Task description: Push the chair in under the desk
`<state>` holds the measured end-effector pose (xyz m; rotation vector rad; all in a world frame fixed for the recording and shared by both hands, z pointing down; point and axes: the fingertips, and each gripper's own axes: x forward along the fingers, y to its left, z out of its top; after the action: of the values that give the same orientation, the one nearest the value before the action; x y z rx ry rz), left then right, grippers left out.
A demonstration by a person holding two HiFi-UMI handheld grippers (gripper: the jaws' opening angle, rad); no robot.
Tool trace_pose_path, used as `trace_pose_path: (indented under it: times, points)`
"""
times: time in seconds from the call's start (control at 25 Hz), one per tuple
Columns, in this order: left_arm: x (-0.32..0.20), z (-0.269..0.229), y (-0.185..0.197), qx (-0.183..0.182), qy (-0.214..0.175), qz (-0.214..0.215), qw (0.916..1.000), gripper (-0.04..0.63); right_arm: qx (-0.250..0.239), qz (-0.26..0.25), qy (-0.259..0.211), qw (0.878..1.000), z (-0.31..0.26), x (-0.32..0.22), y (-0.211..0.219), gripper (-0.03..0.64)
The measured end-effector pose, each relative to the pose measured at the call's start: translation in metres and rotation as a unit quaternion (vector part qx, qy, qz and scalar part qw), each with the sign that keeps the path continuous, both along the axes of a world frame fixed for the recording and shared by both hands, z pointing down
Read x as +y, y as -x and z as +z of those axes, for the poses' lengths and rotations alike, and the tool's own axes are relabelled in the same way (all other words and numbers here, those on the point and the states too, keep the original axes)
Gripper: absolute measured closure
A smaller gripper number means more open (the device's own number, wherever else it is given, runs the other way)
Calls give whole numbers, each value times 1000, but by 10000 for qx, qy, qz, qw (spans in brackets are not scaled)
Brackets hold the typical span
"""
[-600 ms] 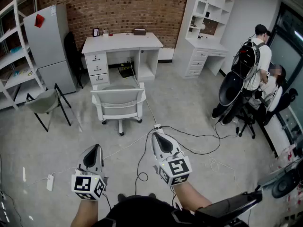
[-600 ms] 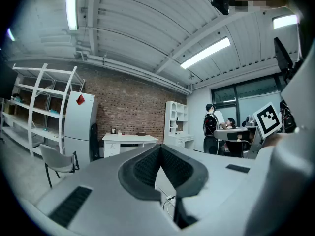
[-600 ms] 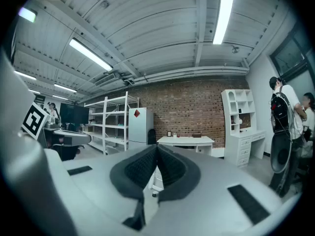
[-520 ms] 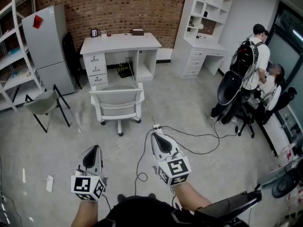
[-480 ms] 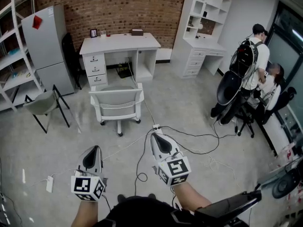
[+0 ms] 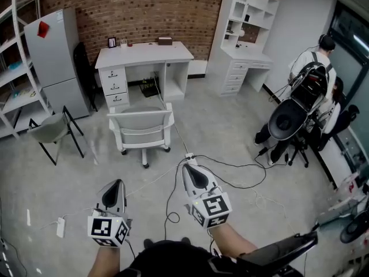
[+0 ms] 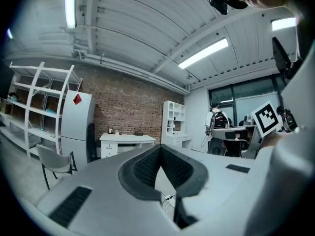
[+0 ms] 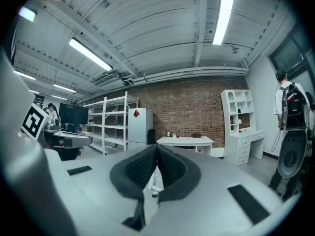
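Left tongs (image 6: 115, 183) and right tongs (image 6: 186, 167) closed; chair (image 6: 141, 127) faces desk (image 6: 144, 52)

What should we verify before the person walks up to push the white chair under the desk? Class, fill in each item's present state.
1. The left gripper is shut and empty: ok.
2. The right gripper is shut and empty: ok.
3. The white chair stands out from the white desk, backrest toward the grippers: ok for pushing.
4. Walking path free: not ok. The black cables and a power strip lie on the floor between the grippers and the chair.
5. Space under the desk free: cannot tell. Some dark things sit at its back.
6. The grey side chair stands apart from the white chair: ok.
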<state>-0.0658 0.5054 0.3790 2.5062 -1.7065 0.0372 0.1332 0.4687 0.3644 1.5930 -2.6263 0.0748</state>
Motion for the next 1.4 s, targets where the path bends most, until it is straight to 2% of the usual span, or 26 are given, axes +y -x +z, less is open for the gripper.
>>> trace_pose_path:
  times: [0.52,0.68,0.92,1.24,1.4]
  points:
    - [0,5,23,103,-59,142,9998,588,5,-5,-80,10000,2,5,28,609]
    - [0,1,39,109,-178,31,9998,588,-8,89,-78,9999,2,4,34,609]
    - [0,-1,62,194,-254,270,9991,588,18,211,-90,9997,4,7,57,609]
    - [0,8,95,322,-183,277,9989,588,115,258,-8,9996,14,16,82,609]
    - [-3,8,104,274,-146,236,9992,588,121,267,27,9996,11,6,86,609]
